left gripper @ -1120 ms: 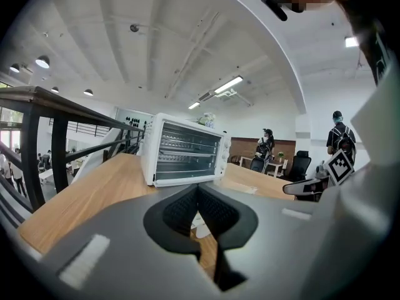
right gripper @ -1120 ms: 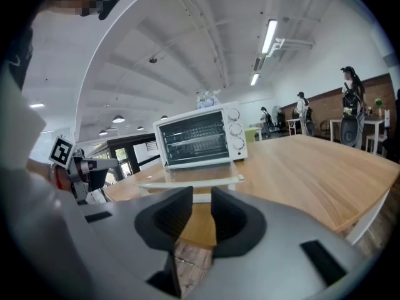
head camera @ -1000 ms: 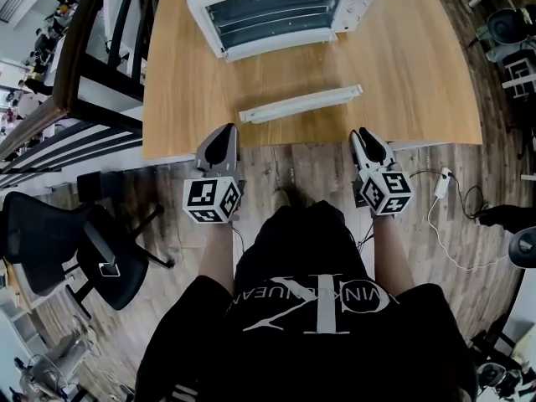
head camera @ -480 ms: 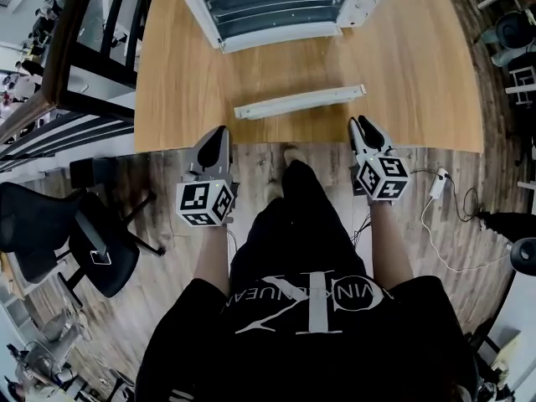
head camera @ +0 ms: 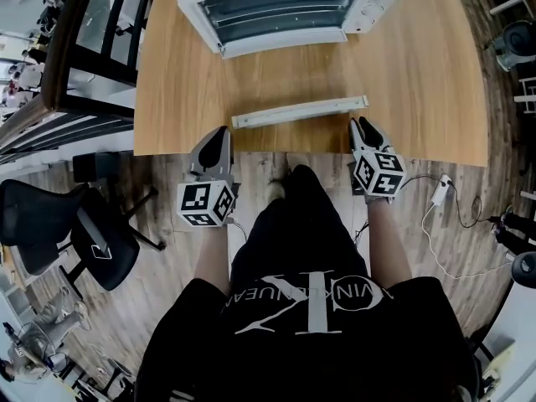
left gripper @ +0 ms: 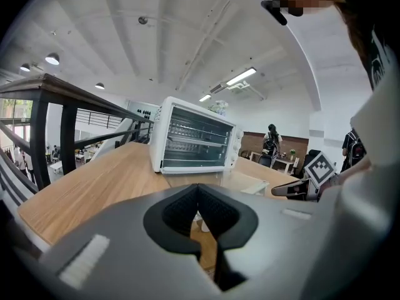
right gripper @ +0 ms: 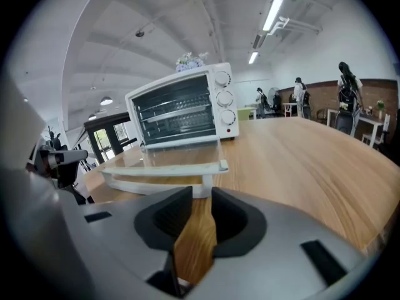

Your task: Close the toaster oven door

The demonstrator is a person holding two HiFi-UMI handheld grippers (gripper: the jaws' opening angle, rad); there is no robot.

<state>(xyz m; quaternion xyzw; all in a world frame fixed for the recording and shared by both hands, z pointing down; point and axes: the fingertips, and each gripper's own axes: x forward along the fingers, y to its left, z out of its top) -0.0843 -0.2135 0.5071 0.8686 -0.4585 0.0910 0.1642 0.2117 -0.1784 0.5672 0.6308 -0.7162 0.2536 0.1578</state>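
Grey left claw [head camera: 220, 132] is hanging shut, empty, near the table [head camera: 419, 74] edge. Toaster oven door [head camera: 299, 111] is lying open, flat, in the middle. Right claw [head camera: 360, 126] is sitting slightly open, empty. Lifting one corner only may be twisting or slamming it.

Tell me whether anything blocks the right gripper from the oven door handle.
Nothing visible does. Only bare table lies between the right gripper and the door handle, and its swing up to the oven looks clear.

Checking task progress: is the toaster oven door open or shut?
Open: the glass door lies folded down flat, its handle toward the table edge, racks exposed.
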